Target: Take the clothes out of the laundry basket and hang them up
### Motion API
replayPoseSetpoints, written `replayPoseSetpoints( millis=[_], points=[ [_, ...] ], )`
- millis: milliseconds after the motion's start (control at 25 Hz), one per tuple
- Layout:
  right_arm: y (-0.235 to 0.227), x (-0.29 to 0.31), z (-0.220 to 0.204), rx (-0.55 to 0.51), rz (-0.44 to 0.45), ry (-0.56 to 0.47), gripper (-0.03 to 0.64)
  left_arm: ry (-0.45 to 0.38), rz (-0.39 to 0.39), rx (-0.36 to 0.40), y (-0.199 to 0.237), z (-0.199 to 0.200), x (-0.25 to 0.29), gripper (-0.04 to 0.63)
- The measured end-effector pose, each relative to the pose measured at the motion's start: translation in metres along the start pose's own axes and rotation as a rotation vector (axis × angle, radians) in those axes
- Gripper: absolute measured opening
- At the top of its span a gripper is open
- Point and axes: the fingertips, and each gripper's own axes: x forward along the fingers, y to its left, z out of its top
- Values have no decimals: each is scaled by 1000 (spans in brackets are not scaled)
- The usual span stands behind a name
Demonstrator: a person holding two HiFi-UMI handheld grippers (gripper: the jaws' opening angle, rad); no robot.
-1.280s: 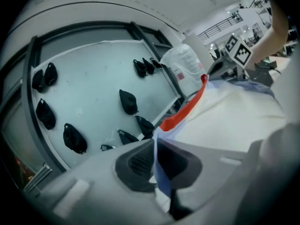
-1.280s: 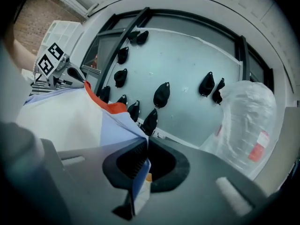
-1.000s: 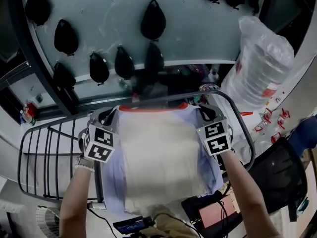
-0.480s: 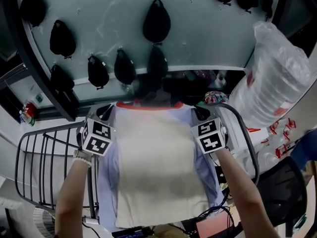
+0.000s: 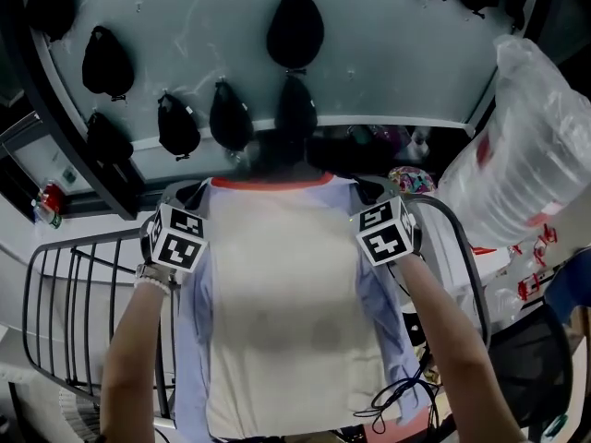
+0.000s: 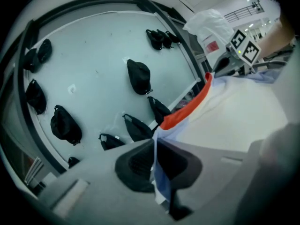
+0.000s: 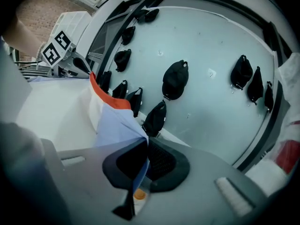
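In the head view, one shirt (image 5: 282,293), cream-bodied with pale blue sleeves and an orange collar, is stretched out between the two grippers. The left gripper (image 5: 196,192) is at one shoulder and the right gripper (image 5: 367,190) at the other, so neither is nearer. The shoulder line runs left to right, and the shirt's long axis falls from the collar back toward the person. One drying rack (image 5: 57,293) lies beneath, its curved rail showing past the right sleeve. I cannot tell whether the cloth rests on the rail yet. Seven black caps (image 5: 295,30) hang on the glass wall, with more cut off at top right. One plastic bag (image 5: 526,146) stands to the right.

In the left gripper view, the jaws are pinched tight on a fold of blue sleeve cloth just beside the collar.

In the right gripper view, the jaws are likewise clamped on blue cloth at the other shoulder.
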Motion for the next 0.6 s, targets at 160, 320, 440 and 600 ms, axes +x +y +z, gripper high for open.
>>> replayPoseSetpoints(
  millis=[160,320,440,600],
  points=[
    [5,17,-4,-32,25,31,8,47,-5,-55,-4,-16,18,8],
    [18,26,-13,-114,43,71,8,128,-58,-73,-20,-37,28,9],
    [29,30,-19,-104,79,86,9,156,-80,-112,-26,-47,29,40],
    [29,29,-20,-69,86,77,55,134,-82,-173,-21,-48,20,97]
  ],
)
